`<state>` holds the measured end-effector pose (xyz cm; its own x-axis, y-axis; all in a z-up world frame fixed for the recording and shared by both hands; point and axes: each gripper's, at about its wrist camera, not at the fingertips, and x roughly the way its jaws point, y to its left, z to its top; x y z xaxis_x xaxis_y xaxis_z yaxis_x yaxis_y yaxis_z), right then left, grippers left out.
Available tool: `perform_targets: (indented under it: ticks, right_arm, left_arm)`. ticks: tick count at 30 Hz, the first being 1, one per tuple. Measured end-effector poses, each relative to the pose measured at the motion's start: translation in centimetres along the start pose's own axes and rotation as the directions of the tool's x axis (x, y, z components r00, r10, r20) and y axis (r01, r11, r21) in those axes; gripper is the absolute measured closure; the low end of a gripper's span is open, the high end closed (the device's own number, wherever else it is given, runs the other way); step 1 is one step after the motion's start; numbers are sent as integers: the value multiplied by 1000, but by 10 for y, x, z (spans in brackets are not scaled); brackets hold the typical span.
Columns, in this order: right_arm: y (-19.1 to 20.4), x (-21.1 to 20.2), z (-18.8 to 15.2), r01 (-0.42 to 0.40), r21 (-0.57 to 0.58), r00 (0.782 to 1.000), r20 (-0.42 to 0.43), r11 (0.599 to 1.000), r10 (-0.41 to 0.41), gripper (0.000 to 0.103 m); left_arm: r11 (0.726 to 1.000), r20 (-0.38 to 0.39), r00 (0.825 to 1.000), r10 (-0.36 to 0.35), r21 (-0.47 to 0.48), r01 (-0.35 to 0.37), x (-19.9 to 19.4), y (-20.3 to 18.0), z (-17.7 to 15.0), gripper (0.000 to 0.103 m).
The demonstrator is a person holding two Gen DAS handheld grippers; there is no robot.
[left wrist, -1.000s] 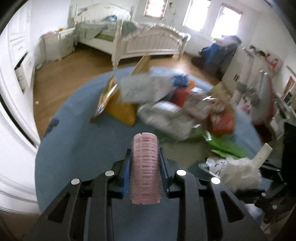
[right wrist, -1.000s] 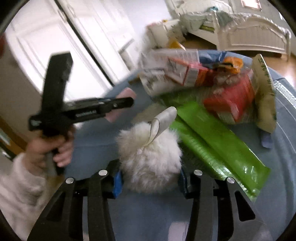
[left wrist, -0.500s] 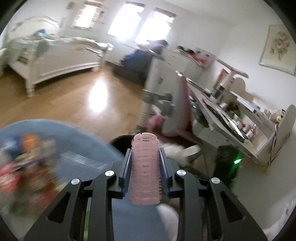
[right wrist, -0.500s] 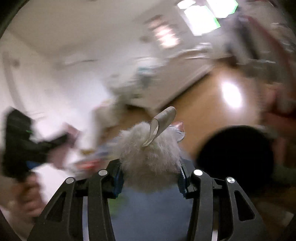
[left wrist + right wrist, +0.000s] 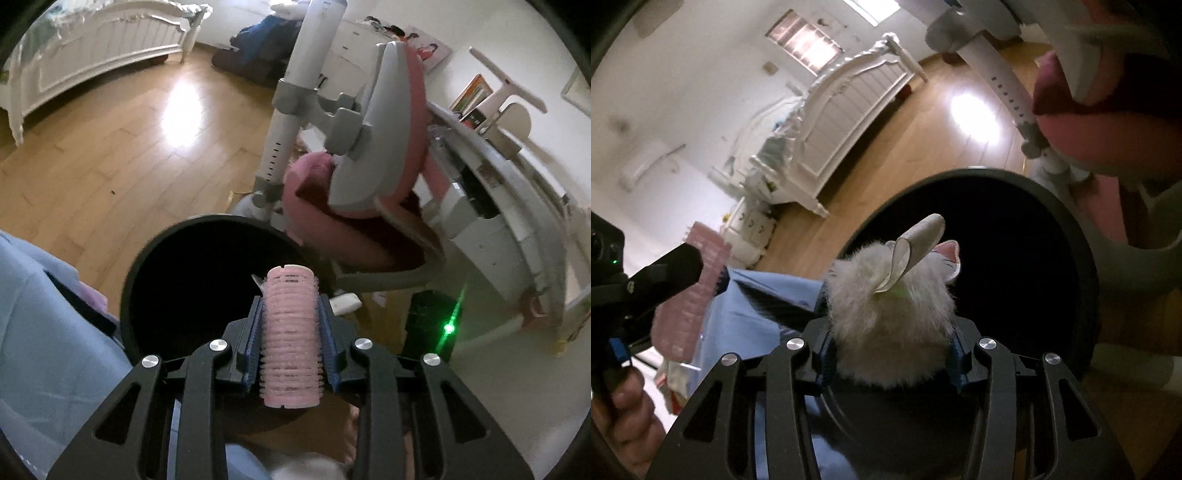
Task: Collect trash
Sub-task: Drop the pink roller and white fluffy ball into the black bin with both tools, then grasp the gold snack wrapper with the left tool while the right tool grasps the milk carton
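Note:
My left gripper (image 5: 290, 308) is shut on a pink hair roller (image 5: 290, 339), held lengthwise between the blue pads over the near rim of a round black bin (image 5: 147, 254). My right gripper (image 5: 890, 330) has a fluffy white ball (image 5: 886, 317) with a grey looped tag between its pads, and its jaws are opening. The ball hangs over the dark mouth of the same bin (image 5: 1086, 280). In the right wrist view the roller (image 5: 690, 295) shows at the left in the other gripper, with a hand (image 5: 624, 417) below it.
A pink and grey chair (image 5: 373, 147) stands just beyond the bin. A white desk (image 5: 517, 206) curves along the right, with a black box showing a green light (image 5: 432, 325) below it. The blue-covered table (image 5: 44, 332) lies at the left. A white bed (image 5: 92, 44) stands across the wood floor.
Both grippers swung away from the littered blue table to the black bin on the floor, carrying the roller and the fluffy ball. The trash pile has left view.

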<state>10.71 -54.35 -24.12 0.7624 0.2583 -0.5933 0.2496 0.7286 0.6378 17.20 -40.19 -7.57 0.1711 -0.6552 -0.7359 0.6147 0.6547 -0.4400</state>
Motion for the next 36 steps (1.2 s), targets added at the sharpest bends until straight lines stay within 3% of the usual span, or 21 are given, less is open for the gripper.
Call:
perform_targets:
  ticks: [3,5,6,7,12,15,18,21,24,28,32,33,34,36]
  right_arm:
    - [1,6,6,1,5,1000,-16,1000,-1,51]
    - [2,10,9,4,11,1000,-27,1000,-4,44]
    - [3,10,9,8,16,1000,-29,1000,-8,37]
    - [6,9,9,10,20,1000,-26,1000,-9,32]
    - [28,-12,7,16,5,1000,7,1000,-16,29]
    - [64,-30,9,-18,-57,999,33,998,20,29]
    - [124,-45,9,-85,-181,996,20,980,90,25]
    - [192,-47,2,-150,-313,989,-45,938,143,24]
    - [249,-34,-11,-256,-368,965,-155,894,212,25]
    - [313,-6,-33,-314,-429,940,-262,847,217,25]
    - [371,25,-59,-402,-444,893,-384,801,236,25]
    - [383,32,-65,-420,-441,880,-411,793,237,25]
    - [399,44,-73,-450,-426,855,-458,785,242,25]
    - [416,59,-82,-482,-395,824,-509,783,250,25]
  left_arm:
    - [1000,-1,1000,4,2,-4,3,-2,7,69]
    - [1000,-4,1000,31,1,-31,4,-1,8,49]
    - [999,2,999,50,0,-50,4,-3,10,29]
    - [998,19,997,69,-2,-69,0,-3,11,19]
    - [999,78,996,52,-20,-51,-39,0,5,19]
    - [999,132,991,35,-22,-32,-78,1,-4,19]
    - [998,197,979,49,-53,-39,-134,15,-20,19]
    - [992,262,960,99,-107,-73,-186,42,-42,19]
    - [977,302,940,158,-189,-104,-233,77,-63,19]
    - [936,342,892,295,-292,-197,-302,144,-93,19]
    - [893,311,859,406,-334,-301,-343,206,-102,20]
    - [887,298,858,418,-336,-316,-345,216,-101,21]
    - [889,276,868,413,-327,-319,-345,232,-96,25]
    - [906,224,902,369,-303,-295,-336,261,-84,36]
